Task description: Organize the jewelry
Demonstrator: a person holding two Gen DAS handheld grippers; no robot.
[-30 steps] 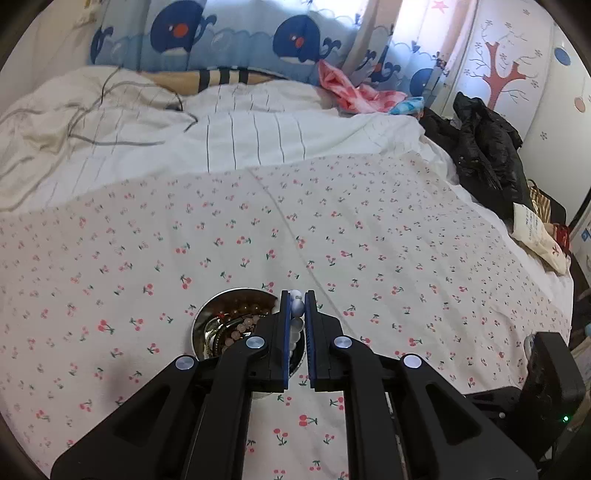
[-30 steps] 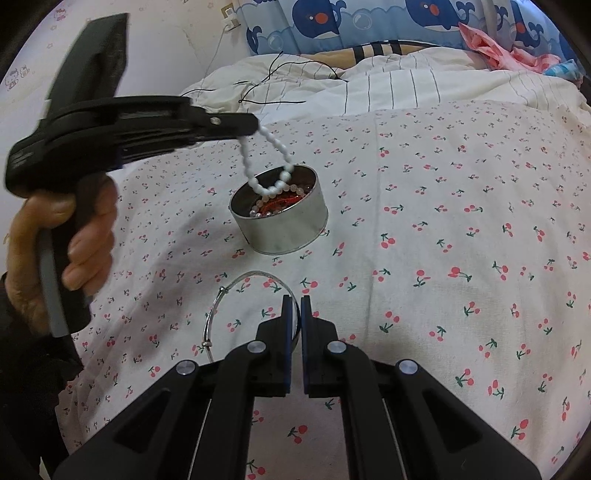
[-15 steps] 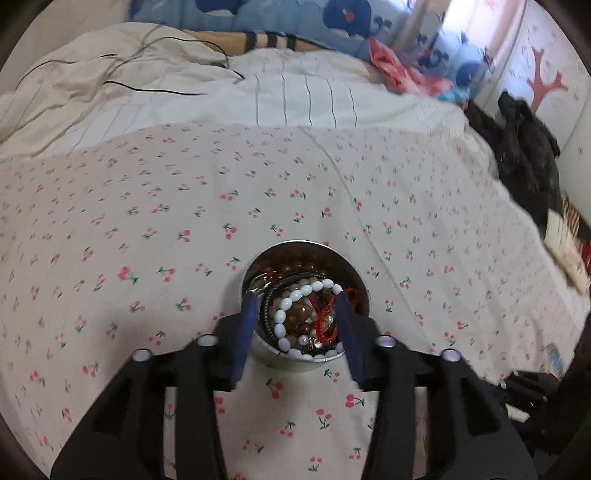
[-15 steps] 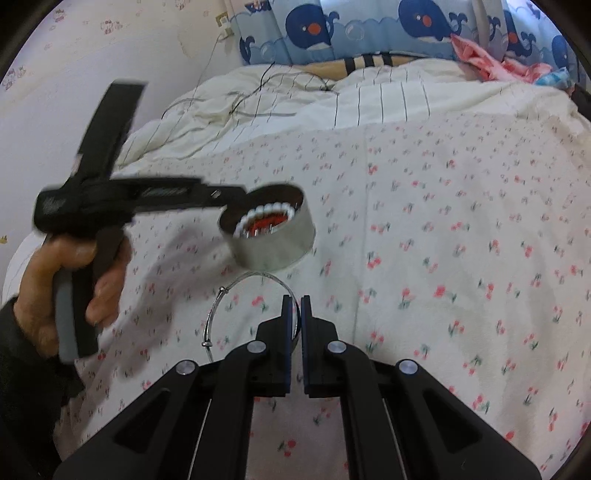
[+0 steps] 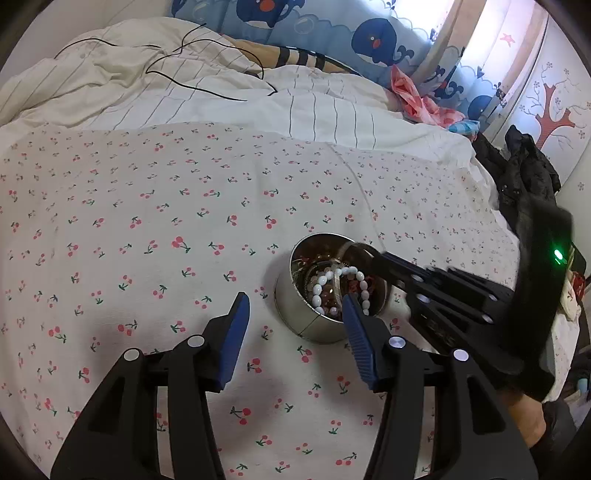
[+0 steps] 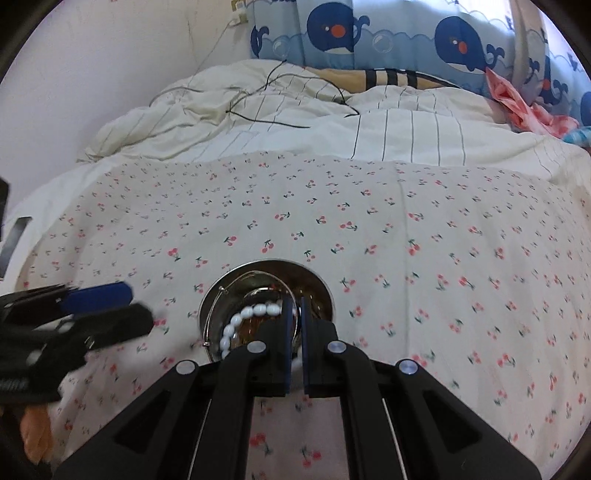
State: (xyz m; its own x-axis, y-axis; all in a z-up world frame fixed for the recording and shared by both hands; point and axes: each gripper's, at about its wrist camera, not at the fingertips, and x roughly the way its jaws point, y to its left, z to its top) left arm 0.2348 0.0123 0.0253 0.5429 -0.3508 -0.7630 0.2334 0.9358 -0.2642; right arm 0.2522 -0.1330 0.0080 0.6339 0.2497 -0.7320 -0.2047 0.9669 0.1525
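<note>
The bed is viewed by the left wrist camera from low over the cherry-print sheet, facing the whale-print curtain, with the metal tin seen close and to the right of centre. The same direction is faced by the right wrist camera, held nearer and almost directly above the tin. The tin, the sheet, the striped duvet and the curtain are shared by both views.

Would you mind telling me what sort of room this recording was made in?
Most likely a child's bedroom: a bed with a cherry-print sheet, a rumpled striped duvet, and whale-patterned curtains behind.
</note>
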